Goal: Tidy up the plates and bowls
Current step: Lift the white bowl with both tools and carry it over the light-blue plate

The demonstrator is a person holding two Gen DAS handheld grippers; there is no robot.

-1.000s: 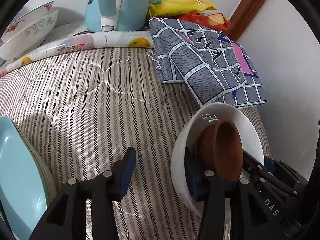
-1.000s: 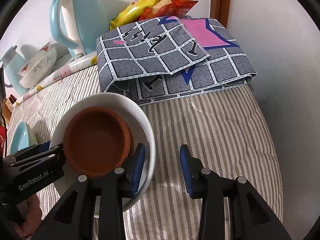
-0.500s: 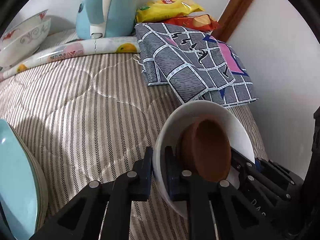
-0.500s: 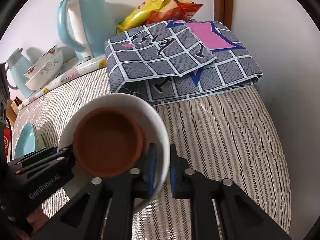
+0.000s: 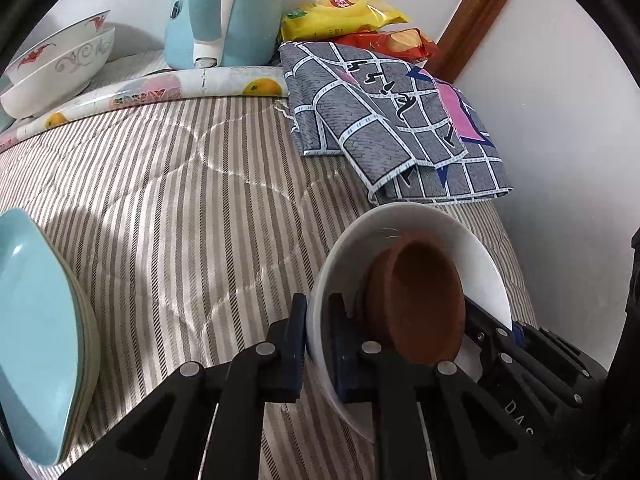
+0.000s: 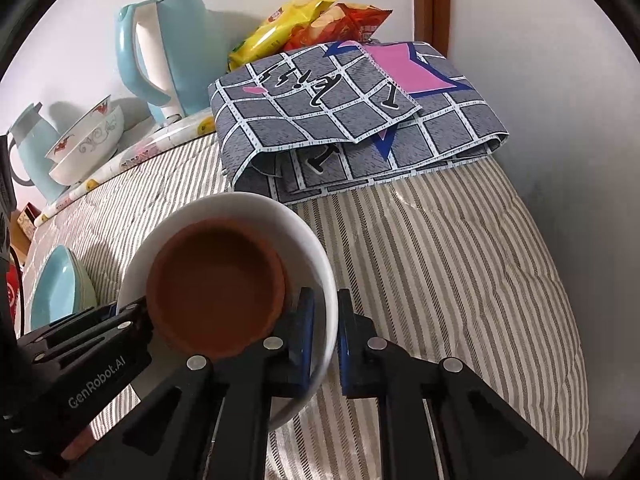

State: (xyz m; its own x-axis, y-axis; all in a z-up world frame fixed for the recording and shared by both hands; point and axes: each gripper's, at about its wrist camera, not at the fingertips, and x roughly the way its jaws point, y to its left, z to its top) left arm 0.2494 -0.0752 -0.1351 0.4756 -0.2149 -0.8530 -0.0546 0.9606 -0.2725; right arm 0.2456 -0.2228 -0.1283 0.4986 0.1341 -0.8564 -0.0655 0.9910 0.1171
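Left gripper (image 5: 318, 344): jaws have just been closing and now pinch the near-left rim of the white bowl (image 5: 476, 248), one pad inside the wall, one outside.
Right gripper (image 6: 325, 340): jaws have likewise just been closing; clamped on the bowl's opposite rim, wall squeezed between the blue pads (image 6: 303, 336).
White bowl: sits on the striped quilted cover (image 5: 180, 208), near the right end, just in front of the folded grey patterned cloth (image 5: 392, 120).
Brown bowl (image 6: 216, 288): nested inside the white bowl, touching its inner wall.
Light blue plates (image 5: 36, 320): a small stack at the near left, well apart from the held bowl.
Patterned bowls (image 5: 56, 68): two stacked, far left, on the fruit-print mat.
Far edge: pale blue kettle (image 5: 228, 12) and snack bags (image 5: 344, 16) against the wall.
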